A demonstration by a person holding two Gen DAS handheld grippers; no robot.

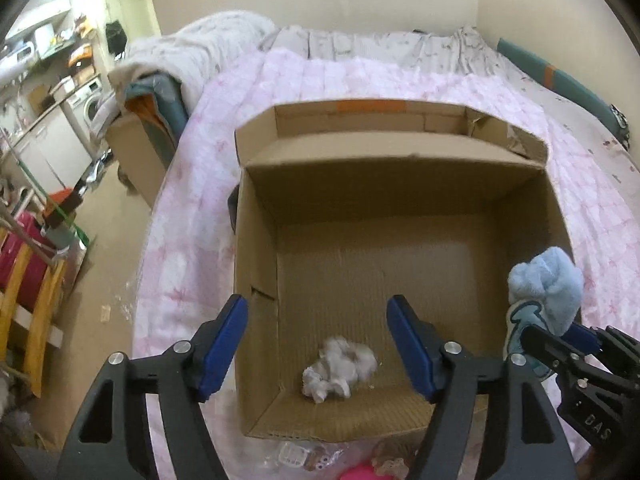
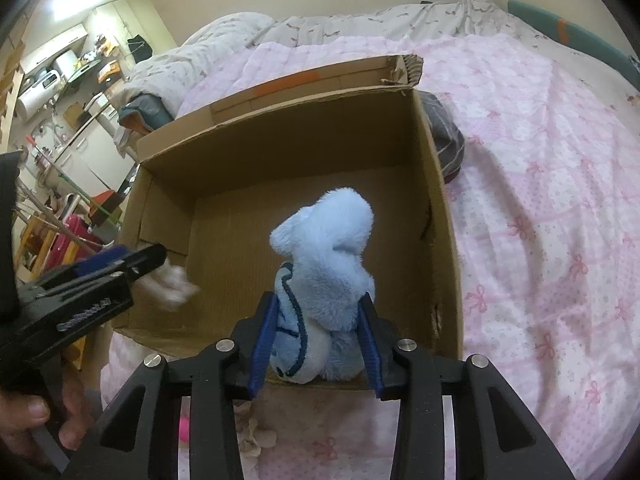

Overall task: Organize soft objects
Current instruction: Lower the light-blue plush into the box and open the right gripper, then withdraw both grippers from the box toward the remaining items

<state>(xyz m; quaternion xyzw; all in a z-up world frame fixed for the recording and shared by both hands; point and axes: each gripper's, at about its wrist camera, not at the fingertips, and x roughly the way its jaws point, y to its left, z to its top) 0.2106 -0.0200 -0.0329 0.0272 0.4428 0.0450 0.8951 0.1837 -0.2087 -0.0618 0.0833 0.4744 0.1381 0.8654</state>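
Since our left claw (image 1: 316, 344) stands spread over the cardboard box (image 1: 400, 184), the white plush (image 1: 340, 368) lies loose below it, delivered. Our right claw (image 2: 316, 340) grips the blue plush (image 2: 328, 264) above the near rim, ready for dropping, we judge.

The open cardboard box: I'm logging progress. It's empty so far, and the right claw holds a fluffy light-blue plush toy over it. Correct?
Not empty: a small white fluffy toy already lies on the open cardboard box's floor, as the left wrist view shows. The right claw does hold the light-blue plush toy over it.
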